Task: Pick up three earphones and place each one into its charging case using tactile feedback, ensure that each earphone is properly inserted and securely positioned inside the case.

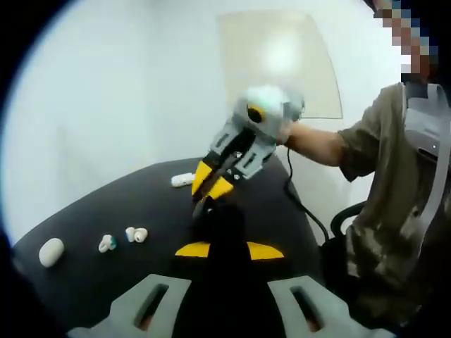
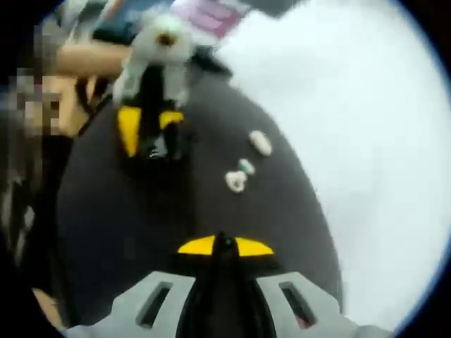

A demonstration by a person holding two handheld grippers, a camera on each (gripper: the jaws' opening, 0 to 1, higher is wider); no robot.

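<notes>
Left gripper view, earphones (image 1: 134, 234) on table (image 1: 84, 282)

The left gripper (image 1: 229, 248) rises from the bottom of its view with its yellow-tipped jaws drawn together over a dark table (image 1: 84, 282). The right gripper (image 1: 209, 184) reaches in from the right, tilted down toward the table, held by a person's hand (image 1: 285, 127); its jaw state is unclear. On the table lie a white case (image 1: 51, 251), two earphones (image 1: 106, 243) (image 1: 137, 234) near it, and another white case (image 1: 182, 180) farther back.
</notes>
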